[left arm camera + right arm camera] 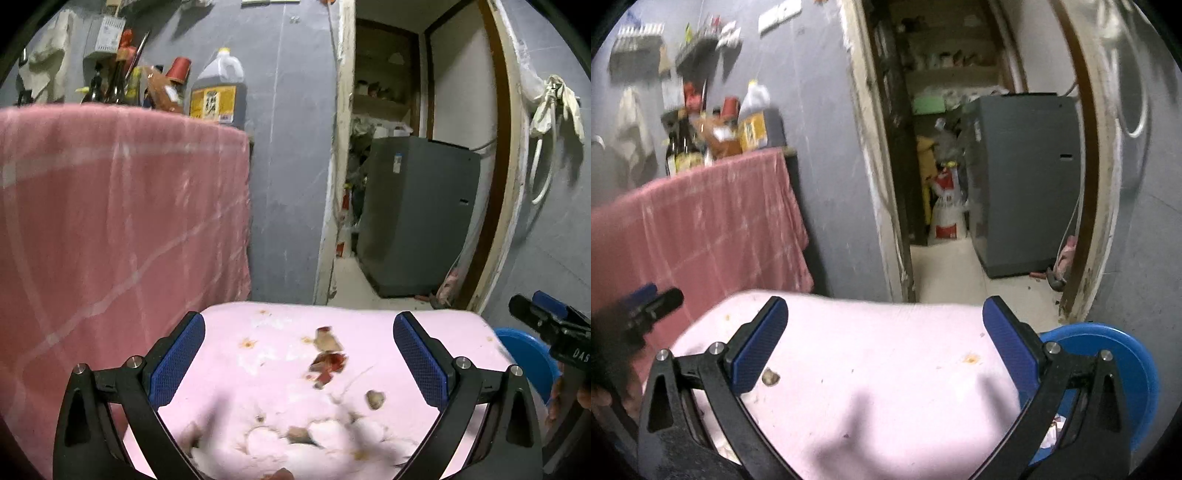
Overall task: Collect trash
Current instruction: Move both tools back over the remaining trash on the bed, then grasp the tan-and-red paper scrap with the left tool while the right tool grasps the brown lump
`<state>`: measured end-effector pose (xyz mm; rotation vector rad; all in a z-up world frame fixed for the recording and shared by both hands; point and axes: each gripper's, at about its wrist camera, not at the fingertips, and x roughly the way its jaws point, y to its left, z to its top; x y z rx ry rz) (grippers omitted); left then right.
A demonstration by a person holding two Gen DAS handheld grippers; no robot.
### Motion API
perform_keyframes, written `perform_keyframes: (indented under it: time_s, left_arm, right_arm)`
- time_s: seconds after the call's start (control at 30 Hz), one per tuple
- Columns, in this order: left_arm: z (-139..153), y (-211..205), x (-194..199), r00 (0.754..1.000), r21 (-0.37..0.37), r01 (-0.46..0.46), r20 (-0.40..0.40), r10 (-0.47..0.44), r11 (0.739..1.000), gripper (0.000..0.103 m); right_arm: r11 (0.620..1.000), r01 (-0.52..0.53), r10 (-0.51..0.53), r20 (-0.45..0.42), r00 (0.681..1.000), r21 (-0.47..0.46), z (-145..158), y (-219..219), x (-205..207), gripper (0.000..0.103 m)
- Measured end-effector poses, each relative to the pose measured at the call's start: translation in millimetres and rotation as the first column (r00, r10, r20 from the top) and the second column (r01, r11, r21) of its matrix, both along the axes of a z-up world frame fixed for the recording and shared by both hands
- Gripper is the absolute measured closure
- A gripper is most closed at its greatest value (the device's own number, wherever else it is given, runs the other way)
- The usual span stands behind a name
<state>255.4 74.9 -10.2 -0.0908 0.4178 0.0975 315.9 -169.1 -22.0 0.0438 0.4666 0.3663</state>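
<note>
A small table under a pale pink cloth (436, 332) (886, 350) carries food scraps: a red and brown heap (328, 360), a grey shell-like bit (375, 399) and more pieces (299, 435) near the front. My left gripper (299, 356) hovers open above these scraps, holding nothing. My right gripper (886, 341) is open over the cloth's bare right part; one scrap (771, 377) lies by its left finger. A blue bin (1123, 362) (528, 358) stands at the table's right edge, crumpled paper inside. Each gripper's tip shows at the edge of the other's view.
A taller counter draped in a red cloth (110, 221) stands left, with bottles and a large dark jug (218, 92) on top. Ahead, a doorway opens onto a grey washing machine (417, 218), a white sack (947, 210) and shelves. Cloths (554, 107) hang on the right wall.
</note>
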Motion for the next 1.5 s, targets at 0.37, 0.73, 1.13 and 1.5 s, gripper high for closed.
perform_keyframes:
  time_s: [0.37, 0.73, 1.13, 1.5]
  left_arm:
    - [-35.6, 19.3, 24.2, 0.984, -0.036, 0.023, -0.178, -0.029, 0.999, 0.004]
    - [-49.8, 24.3, 43.1, 0.953, -0.097, 0.045, -0.294, -0.071, 0.994, 0.026]
    - [-56.0, 24.5, 48.5, 0.933, -0.146, 0.071, -0.341, -0.118, 0.987, 0.041]
    - [-59.2, 12.7, 61.4, 0.912, -0.123, 0.128, -0.374, -0.165, 0.984, 0.042]
  right_arm:
    - [0.974, -0.193, 0.163, -0.225, 0.960, -0.117, -39.7, 47.3, 17.4, 0.013]
    - [0.922, -0.367, 0.299, -0.376, 0.877, -0.122, -63.9, 87.2, 21.2, 0.046]
    - [0.883, -0.447, 0.350, -0.431, 0.832, -0.146, -77.0, 118.2, 26.0, 0.083]
    - [0.915, -0.387, 0.305, -0.431, 0.849, -0.114, -77.1, 105.5, 46.8, 0.092]
